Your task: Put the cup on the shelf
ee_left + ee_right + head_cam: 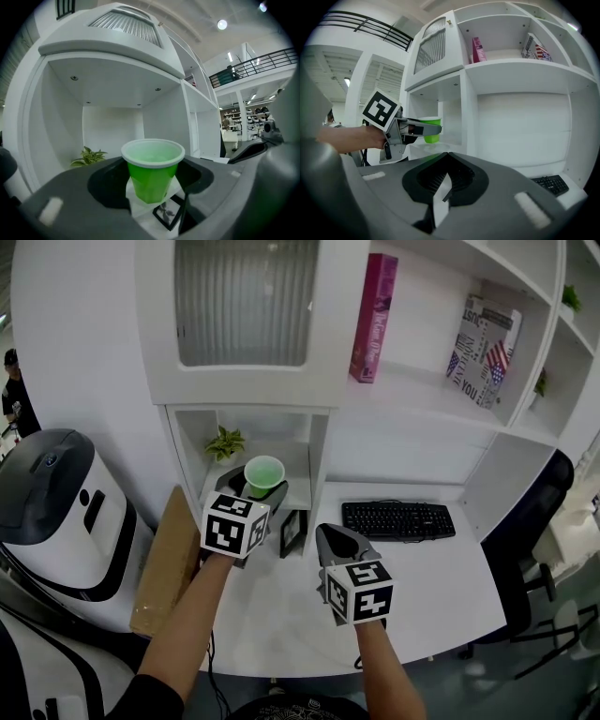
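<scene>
The left gripper (255,491) is pinching one tapered, smooth green plastic cup (153,168) between its jaws before one white boxy shelf (161,117), while the right gripper (445,180), beside it, is pressing its two jaws together, empty.

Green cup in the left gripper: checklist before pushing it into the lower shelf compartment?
1. Grip: left gripper jaws closed on the green cup, cup upright: ok.
2. Landing spot: only the plant shows inside the shelf compartment, at its left: ok.
3. Cup over the shelf floor: not ok. It hangs outside the opening, over the desk.
4. Cup base clears the shelf edge: cannot tell.
5. Right gripper shut, empty, off the path: ok.
</scene>
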A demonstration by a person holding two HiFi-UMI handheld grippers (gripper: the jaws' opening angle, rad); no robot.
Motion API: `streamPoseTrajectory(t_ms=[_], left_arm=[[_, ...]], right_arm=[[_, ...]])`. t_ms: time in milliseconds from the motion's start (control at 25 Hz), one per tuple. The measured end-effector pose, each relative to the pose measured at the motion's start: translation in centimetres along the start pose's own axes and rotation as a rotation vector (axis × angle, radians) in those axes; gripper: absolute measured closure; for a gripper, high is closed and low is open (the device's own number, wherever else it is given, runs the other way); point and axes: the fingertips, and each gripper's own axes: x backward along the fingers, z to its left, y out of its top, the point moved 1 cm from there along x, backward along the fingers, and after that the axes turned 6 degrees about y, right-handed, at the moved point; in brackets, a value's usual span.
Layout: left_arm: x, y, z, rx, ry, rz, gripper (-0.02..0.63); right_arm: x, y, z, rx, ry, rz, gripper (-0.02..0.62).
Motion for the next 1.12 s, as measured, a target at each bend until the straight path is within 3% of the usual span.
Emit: streamPoseTrajectory(t_ms=[560,880,1120], left_arm=[[-3.8,-1.9,1.7,0.015,0.019,0.056,0.302],[-4.4,-2.3,1.4,-0.037,0.048,0.100,0.298],[-4.5,-2.4,1.5,-0.030,0.051,0.122,0.298]], right_arm=[[-1.3,-0.7,-0.7,-0.021,-0.009,0.012,0.572],[-1.1,-1.0,-1.5,-0.033,-0.016,0.011,0.572],[-0.8,-1.0,-2.0,-0.035,-0.017,0.011,0.572]])
